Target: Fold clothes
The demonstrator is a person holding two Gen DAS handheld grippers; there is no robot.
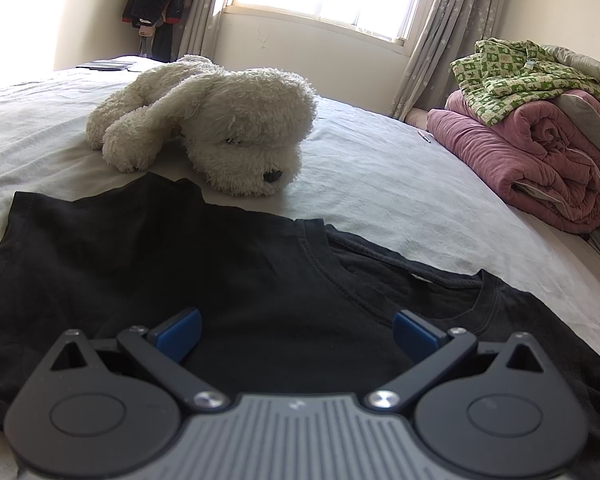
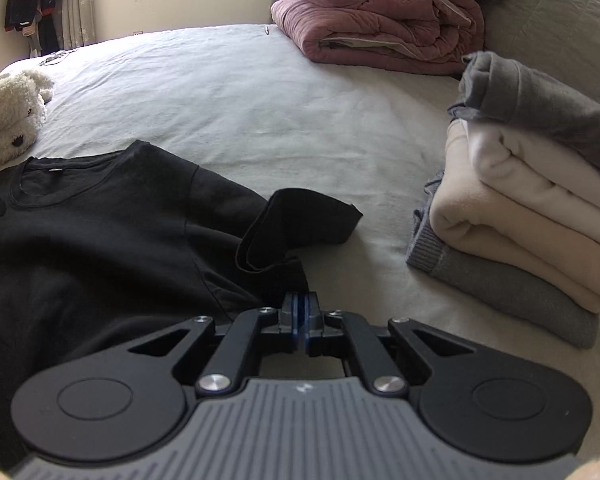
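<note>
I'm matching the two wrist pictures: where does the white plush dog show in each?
Left wrist: the white plush dog lies at upper centre on the bed, just beyond the black T-shirt.
Right wrist: it sits small at the far left edge.
Shared landmark: the rolled pink quilt against the bed's far side.

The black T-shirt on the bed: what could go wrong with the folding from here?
1. The right gripper is shut at the black T-shirt's sleeve edge; a thin pinch may slip.
2. The sleeve is already curled, so it may fold crooked.
3. The left gripper is open above the shirt, so the body may drag toward the plush dog.
</note>
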